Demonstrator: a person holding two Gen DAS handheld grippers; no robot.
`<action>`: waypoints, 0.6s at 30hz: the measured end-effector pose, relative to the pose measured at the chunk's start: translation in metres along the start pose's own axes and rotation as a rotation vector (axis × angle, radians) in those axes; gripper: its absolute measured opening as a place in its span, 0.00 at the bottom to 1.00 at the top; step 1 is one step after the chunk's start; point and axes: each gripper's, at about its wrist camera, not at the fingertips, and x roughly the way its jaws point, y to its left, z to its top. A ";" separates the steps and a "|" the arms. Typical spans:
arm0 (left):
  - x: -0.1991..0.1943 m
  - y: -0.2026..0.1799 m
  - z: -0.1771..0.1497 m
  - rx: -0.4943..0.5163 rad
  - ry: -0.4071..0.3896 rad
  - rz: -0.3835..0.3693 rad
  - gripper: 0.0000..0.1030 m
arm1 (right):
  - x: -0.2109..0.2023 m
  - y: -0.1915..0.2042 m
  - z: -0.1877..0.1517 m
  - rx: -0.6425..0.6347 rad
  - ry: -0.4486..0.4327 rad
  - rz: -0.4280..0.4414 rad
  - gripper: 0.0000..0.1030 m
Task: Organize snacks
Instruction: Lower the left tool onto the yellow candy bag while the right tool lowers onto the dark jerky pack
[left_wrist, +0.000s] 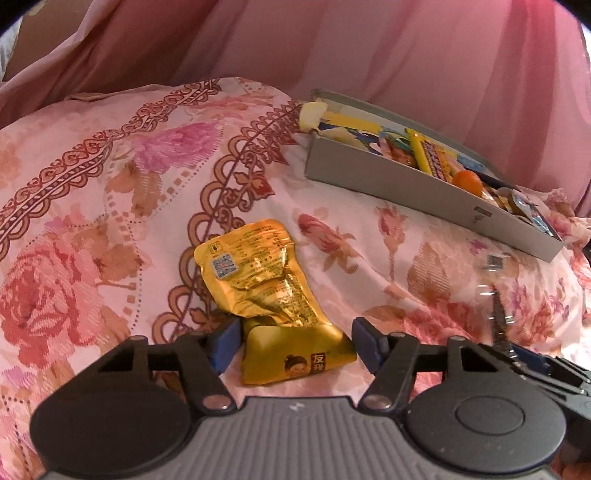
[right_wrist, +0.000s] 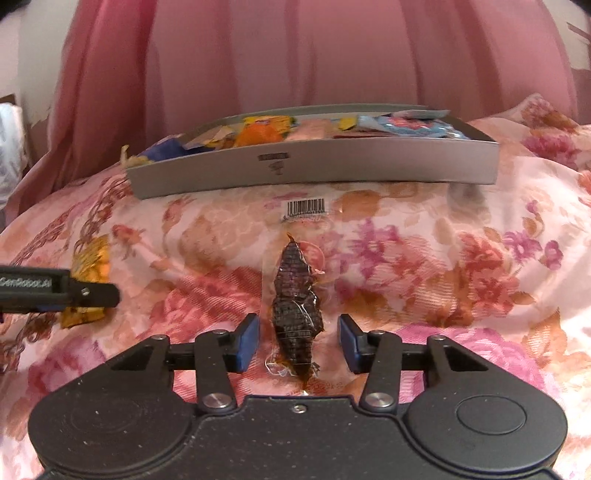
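Observation:
A crumpled gold snack packet (left_wrist: 271, 295) lies on the floral bedspread, its near end between the blue pads of my left gripper (left_wrist: 295, 345), which is open around it. In the right wrist view a clear packet holding a dark brown snack (right_wrist: 295, 314) lies lengthwise between the pads of my right gripper (right_wrist: 298, 341), also open. A shallow grey box (left_wrist: 406, 184) (right_wrist: 314, 168) filled with several colourful snack packets sits on the bed beyond both. The gold packet (right_wrist: 90, 266) shows at the left in the right wrist view, partly behind the left gripper's body (right_wrist: 55, 291).
A pink curtain (right_wrist: 295, 55) hangs behind the bed. The floral bedspread (left_wrist: 92, 221) is soft and uneven. The right gripper's body (left_wrist: 546, 373) and the clear packet (left_wrist: 496, 295) appear at the lower right of the left wrist view.

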 end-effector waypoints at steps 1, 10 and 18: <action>-0.001 -0.003 -0.002 0.006 -0.003 0.005 0.67 | 0.000 0.003 -0.001 -0.014 0.002 0.003 0.47; 0.003 -0.011 -0.003 0.025 -0.003 0.028 0.77 | 0.002 0.009 -0.002 -0.050 0.005 -0.004 0.47; 0.003 -0.012 -0.003 0.046 -0.004 0.057 0.69 | 0.002 0.009 -0.003 -0.059 0.004 -0.005 0.47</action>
